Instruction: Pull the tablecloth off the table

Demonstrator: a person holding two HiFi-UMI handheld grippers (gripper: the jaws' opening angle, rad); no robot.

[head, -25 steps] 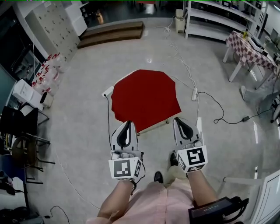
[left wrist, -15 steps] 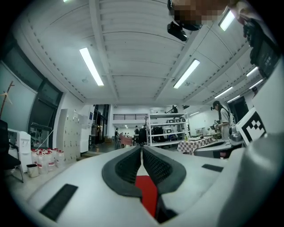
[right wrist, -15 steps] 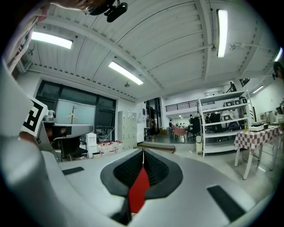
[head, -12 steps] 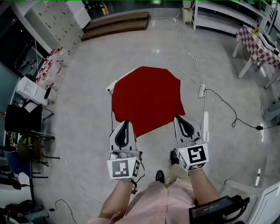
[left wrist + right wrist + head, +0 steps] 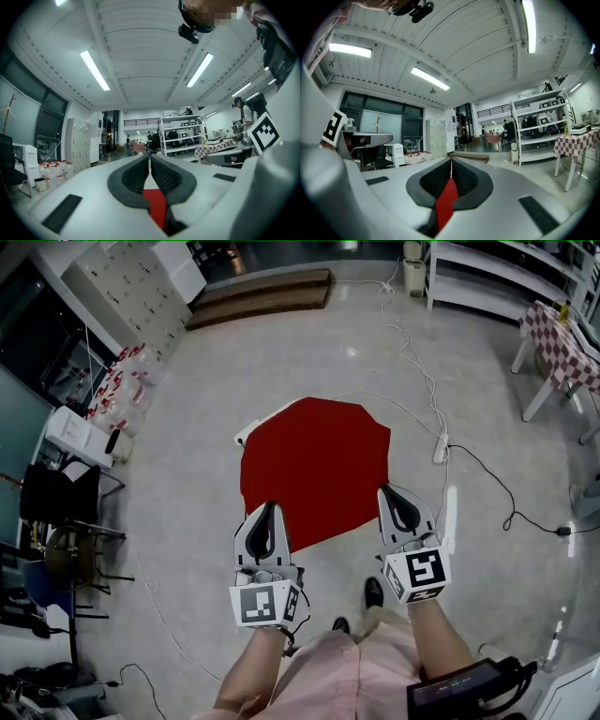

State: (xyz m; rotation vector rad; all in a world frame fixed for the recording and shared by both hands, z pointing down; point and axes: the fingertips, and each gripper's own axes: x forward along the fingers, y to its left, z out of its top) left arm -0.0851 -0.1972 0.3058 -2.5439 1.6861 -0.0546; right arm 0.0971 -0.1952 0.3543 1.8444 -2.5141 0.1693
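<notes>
The red tablecloth [image 5: 314, 465] is pinched at its near edge by the closed fingers [image 5: 133, 176] of left gripper [image 5: 265, 510] and right gripper [image 5: 394, 495].

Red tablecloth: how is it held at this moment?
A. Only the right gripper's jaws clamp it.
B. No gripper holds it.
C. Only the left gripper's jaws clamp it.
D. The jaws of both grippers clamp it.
D: a strip of the red tablecloth shows pinched between the closed jaws of the left gripper and of the right gripper, each in its own view.
</notes>
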